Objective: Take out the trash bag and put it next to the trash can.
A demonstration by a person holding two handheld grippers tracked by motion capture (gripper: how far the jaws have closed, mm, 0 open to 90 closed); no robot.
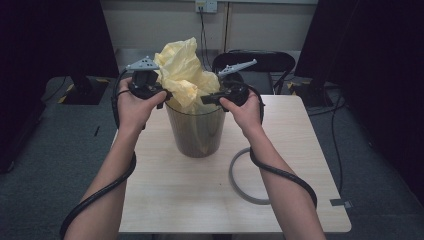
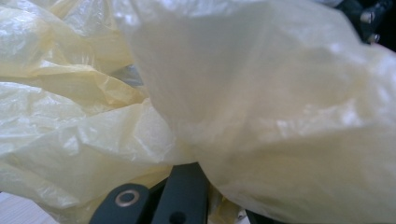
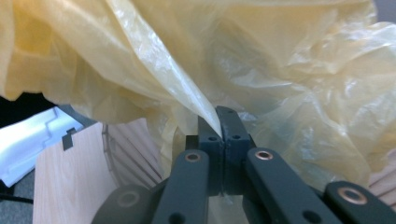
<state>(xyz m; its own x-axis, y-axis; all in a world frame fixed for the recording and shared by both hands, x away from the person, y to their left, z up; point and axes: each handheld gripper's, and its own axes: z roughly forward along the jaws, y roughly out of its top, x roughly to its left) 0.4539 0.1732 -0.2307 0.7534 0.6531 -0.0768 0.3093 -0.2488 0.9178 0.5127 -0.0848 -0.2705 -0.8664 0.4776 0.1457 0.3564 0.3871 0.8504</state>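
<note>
your left gripper (image 1: 161, 95) and right gripper (image 1: 206, 99) are both clamped on the yellow plastic bag (image 1: 186, 75), which billows out of the ribbed brown bin (image 1: 195, 131), one gripper at each side of the bin's rim.

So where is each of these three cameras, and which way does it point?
High view: above the person's side, facing forward and down on the table and bin; forearms, both hands and both tongs show.
Left gripper view: rides the left tongs, facing the yellow bag; black jaw bases show.
Right gripper view: rides the right tongs, jaws pinching the bag.
All three share the bag.
</note>
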